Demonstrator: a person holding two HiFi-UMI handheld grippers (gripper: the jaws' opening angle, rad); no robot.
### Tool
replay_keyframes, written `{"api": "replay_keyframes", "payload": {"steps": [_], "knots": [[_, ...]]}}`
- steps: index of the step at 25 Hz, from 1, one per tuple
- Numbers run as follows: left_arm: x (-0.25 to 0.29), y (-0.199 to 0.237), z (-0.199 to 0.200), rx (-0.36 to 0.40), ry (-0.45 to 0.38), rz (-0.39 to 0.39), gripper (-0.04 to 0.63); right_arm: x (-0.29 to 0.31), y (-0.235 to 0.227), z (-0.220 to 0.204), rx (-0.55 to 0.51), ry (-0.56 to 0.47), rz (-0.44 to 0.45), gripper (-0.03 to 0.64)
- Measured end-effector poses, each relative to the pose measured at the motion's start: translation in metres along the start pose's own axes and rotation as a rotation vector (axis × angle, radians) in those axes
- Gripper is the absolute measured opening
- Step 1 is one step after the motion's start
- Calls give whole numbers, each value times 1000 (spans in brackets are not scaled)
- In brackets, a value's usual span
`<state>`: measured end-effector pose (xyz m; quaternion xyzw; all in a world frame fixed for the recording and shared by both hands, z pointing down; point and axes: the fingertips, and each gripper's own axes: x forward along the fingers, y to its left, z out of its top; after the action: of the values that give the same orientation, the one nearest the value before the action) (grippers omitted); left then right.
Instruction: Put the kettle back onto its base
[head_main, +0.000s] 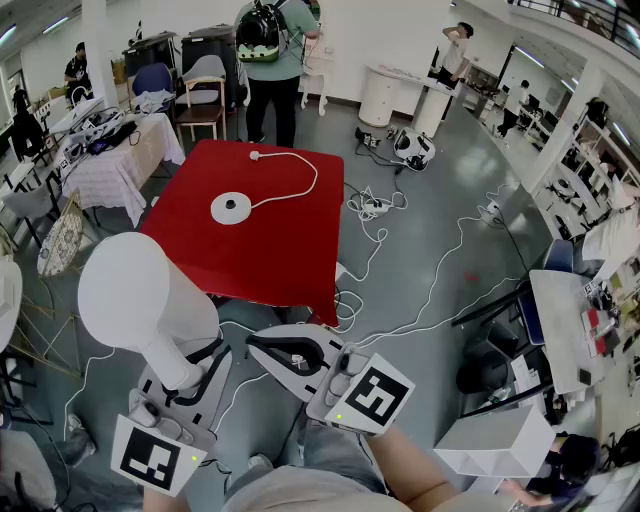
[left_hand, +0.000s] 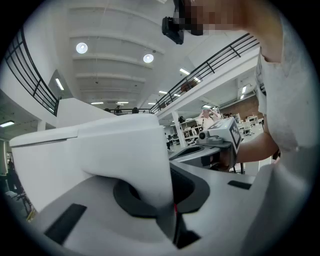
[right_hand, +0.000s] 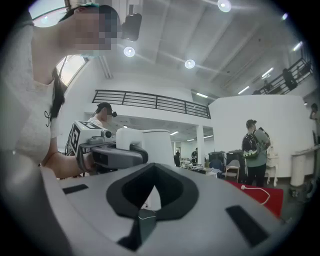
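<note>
red table (head_main: 270, 250) ahead on the grey floor (head_main: 440, 230). nearer than it, up in the air and well apart from the base (head_main: 232, 208), white kettle (head_main: 140, 300). left tongs (head_main: 205, 360) pinching the kettle's handle (left_hand: 145, 165); right tongs (head_main: 262, 348) just beside, pressed together on nothing. round white base lying on the table, white cord (head_main: 312, 180) curling away from it.

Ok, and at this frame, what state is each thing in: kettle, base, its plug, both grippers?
kettle: in the air short of the table, lid closed, held by its handle.
base: empty, flat on the red table.
plug: lying loose on the table, not in a socket.
left gripper: shut on the kettle's handle.
right gripper: shut, empty.
</note>
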<state>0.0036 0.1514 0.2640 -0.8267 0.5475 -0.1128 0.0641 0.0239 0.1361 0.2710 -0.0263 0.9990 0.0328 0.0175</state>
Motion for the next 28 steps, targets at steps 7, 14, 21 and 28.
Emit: {"api": "replay_keyframes", "payload": {"steps": [7, 14, 21, 28], "knots": [[-26, -4, -5, -5, -11, -21, 38, 6, 28, 0, -9, -10, -30, 8], [-37, -5, -7, 9, -12, -46, 40, 11, 40, -3, -3, -3, -48, 8], [-34, -4, -8, 22, -8, -32, 39, 11, 36, -3, -8, -5, -38, 8], [2, -7, -1, -8, -14, 4, 38, -12, 0, -2, 97, -54, 60, 8]]}}
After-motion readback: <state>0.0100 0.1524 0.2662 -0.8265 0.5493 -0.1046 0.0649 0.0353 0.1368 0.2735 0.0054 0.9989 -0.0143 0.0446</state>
